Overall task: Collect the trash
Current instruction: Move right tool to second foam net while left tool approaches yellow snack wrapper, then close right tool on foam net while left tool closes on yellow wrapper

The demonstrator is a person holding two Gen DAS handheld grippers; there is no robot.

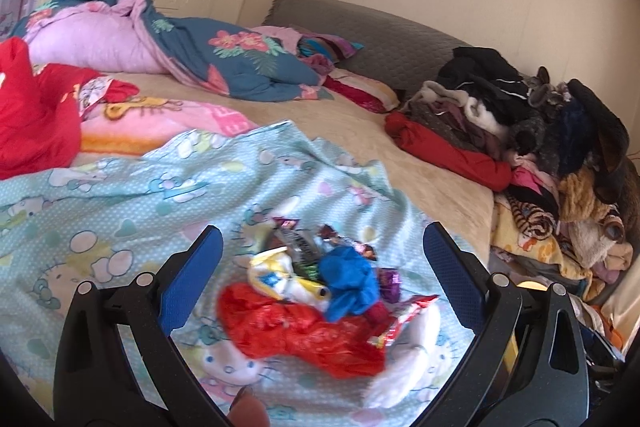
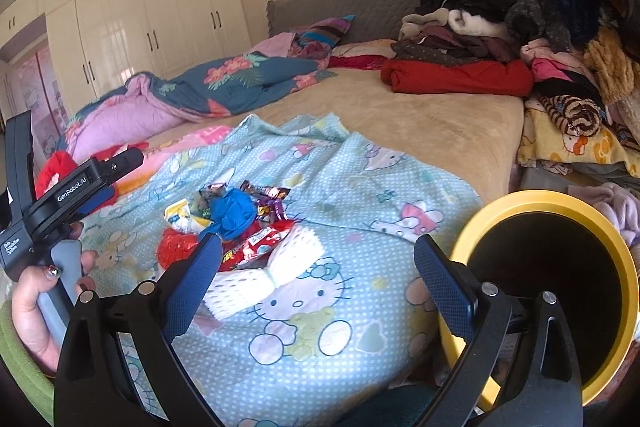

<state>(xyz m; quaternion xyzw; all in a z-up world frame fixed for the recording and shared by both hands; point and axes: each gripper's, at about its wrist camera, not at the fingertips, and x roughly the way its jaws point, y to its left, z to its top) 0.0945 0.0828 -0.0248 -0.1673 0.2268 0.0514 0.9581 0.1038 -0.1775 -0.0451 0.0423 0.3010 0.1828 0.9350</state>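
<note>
Left wrist view: the left gripper [image 1: 322,263], jaws spread wide and holding nothing, frames a trash pile [image 1: 320,291] at lower centre on a pale-blue cartoon-print sheet [image 1: 132,203]: a crumpled red plastic bag [image 1: 304,335], a blue wad [image 1: 350,279], foil candy wrappers [image 1: 386,279] and white paper pieces. Right wrist view: the right gripper [image 2: 318,267], also wide and empty, points at the same pile [image 2: 236,227] at centre left; a yellow-rimmed bin [image 2: 624,287] sits at lower right, a clothes heap [image 2: 520,27] at upper right.
</note>
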